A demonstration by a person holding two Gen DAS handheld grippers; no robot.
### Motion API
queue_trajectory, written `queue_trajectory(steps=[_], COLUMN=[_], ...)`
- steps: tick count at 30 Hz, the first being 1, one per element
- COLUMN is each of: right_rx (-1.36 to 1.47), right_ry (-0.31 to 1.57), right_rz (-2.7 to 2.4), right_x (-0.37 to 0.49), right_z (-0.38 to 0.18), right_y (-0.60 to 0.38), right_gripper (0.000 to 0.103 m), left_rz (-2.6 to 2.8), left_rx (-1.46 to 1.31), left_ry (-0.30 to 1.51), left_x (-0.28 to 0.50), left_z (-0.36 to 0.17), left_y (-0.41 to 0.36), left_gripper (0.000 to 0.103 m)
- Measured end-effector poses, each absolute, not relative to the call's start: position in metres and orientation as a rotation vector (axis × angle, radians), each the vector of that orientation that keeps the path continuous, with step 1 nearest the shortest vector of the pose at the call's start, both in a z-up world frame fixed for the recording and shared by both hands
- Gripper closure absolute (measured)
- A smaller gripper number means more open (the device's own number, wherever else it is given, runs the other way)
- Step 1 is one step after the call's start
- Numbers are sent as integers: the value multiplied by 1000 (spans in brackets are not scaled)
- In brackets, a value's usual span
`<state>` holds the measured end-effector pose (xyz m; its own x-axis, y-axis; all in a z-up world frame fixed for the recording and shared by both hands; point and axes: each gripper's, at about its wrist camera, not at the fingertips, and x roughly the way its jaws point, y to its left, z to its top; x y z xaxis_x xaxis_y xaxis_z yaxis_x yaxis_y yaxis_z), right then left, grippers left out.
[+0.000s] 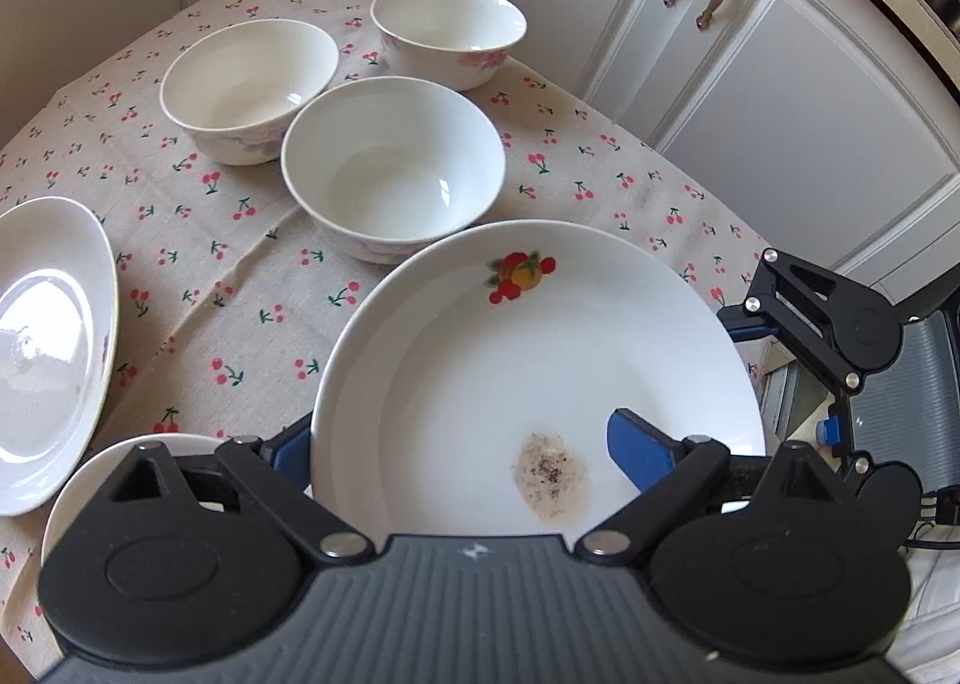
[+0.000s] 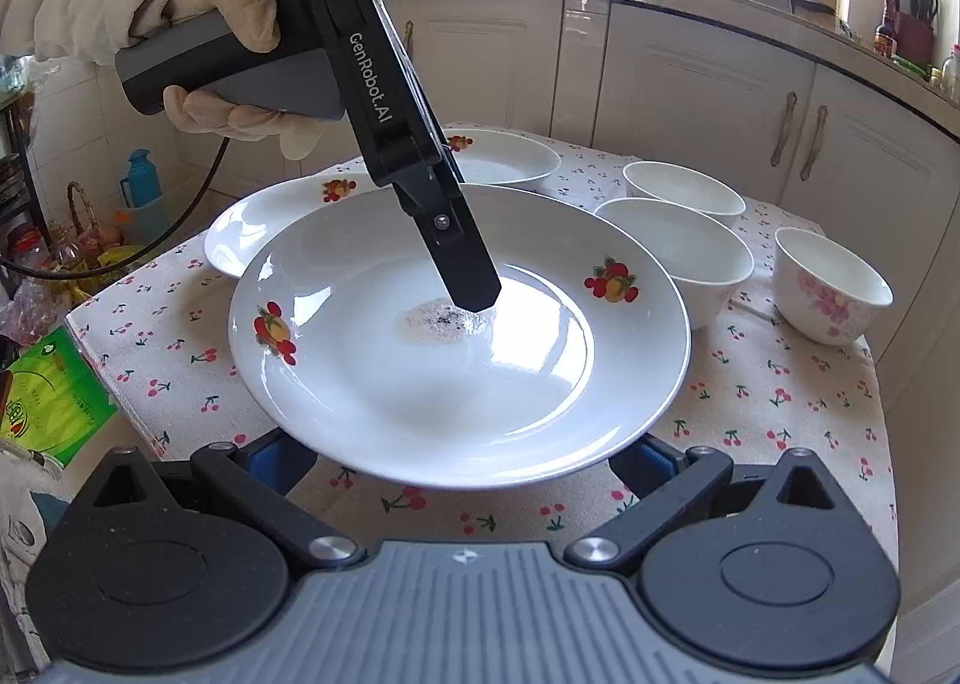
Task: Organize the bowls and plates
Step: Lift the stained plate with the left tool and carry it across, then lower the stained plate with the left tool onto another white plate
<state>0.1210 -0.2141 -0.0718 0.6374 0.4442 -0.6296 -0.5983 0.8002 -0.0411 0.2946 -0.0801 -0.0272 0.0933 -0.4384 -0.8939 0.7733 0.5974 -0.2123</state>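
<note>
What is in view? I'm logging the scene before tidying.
stained plate: one, white, fruit prints, nearest
other plates: two, white, behind it
bowls: three, white, pink flowers, beside plates
tablecloth: one, beige, cherries, under dishes
cabinets: cream, behind table
green packet: one, beside table
blue flask: one, beyond table
gloved hand: one, cream, holding left gripper
left gripper: black, one finger on stained plate, other beneath
right gripper: black, open, at plate's near rim

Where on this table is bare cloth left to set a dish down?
Bare cloth at the near right corner, bordered by the fruit plate, the flowered bowl and the table edge. Another patch lies between the left plate and the bowls. Far side: crowded with bowls.
</note>
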Motion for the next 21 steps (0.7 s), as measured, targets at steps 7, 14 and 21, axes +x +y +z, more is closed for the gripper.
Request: queue_trajectory(steps=[7,14,21], right_rx=[-296,-328,-364], right_ry=[636,637,652], right_rz=[656,728,789], right_x=[132,148,163], right_z=[-65,-62,-63], right_y=[-193,-163,-129], right_gripper=[0,0,0], left_rz=[-872,-809,-758], left_rx=[295,234,177], left_ry=[1144,1136,1136], left_x=[295,298,302], left_z=[-20,-19,-25], left_y=[-49,-6,35], left_gripper=[8,8,8])
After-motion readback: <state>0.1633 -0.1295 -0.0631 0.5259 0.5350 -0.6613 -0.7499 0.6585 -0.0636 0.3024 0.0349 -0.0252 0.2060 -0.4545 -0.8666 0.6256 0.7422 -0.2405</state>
